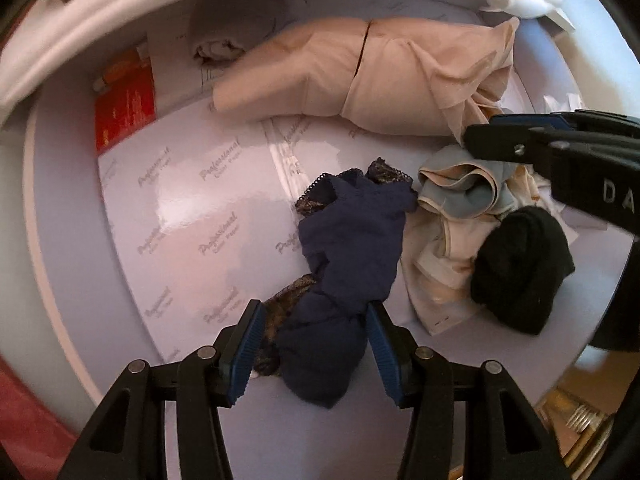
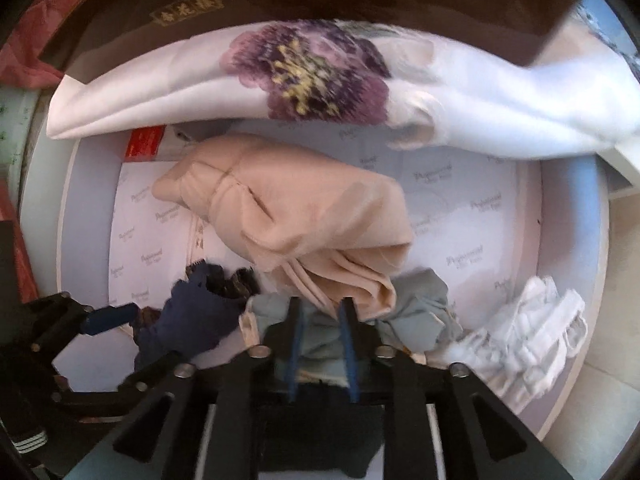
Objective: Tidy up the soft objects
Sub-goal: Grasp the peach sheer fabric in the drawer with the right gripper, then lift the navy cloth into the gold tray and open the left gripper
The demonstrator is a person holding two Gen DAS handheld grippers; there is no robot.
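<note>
Two grippers: both point down over a white desk [image 1: 192,216] printed with grey script.
Left gripper [image 1: 316,344]: jaws apart, astride the navy garment [image 1: 352,248]; one blue pad touches the cloth at its edge, the other stands off beside the lace trim.
Navy garment: crumpled, lying on the desk between the left jaws, lace edge toward the far end.
Right gripper [image 2: 322,344]: jaws a little apart, with pale blue cloth [image 2: 416,316] bunched between them; whether the pads press it I cannot tell.
Pale blue cloth: heaped just beside the navy garment, touching it, over a cream piece [image 1: 436,276].
Black sock [image 1: 520,268]: balled, resting on the cream piece.
White lace item [image 2: 528,340]: near the desk's edge, apart from the blue cloth.
Beige garment [image 1: 360,76]: folded, long, farther back across the desk.
Grey bundle [image 1: 228,24]: at the beige garment's far end.
Red packet [image 1: 124,100]: flat, near the desk's far corner.
Floral cloth [image 2: 312,72]: white with a purple flower, draped along the far edge.
</note>
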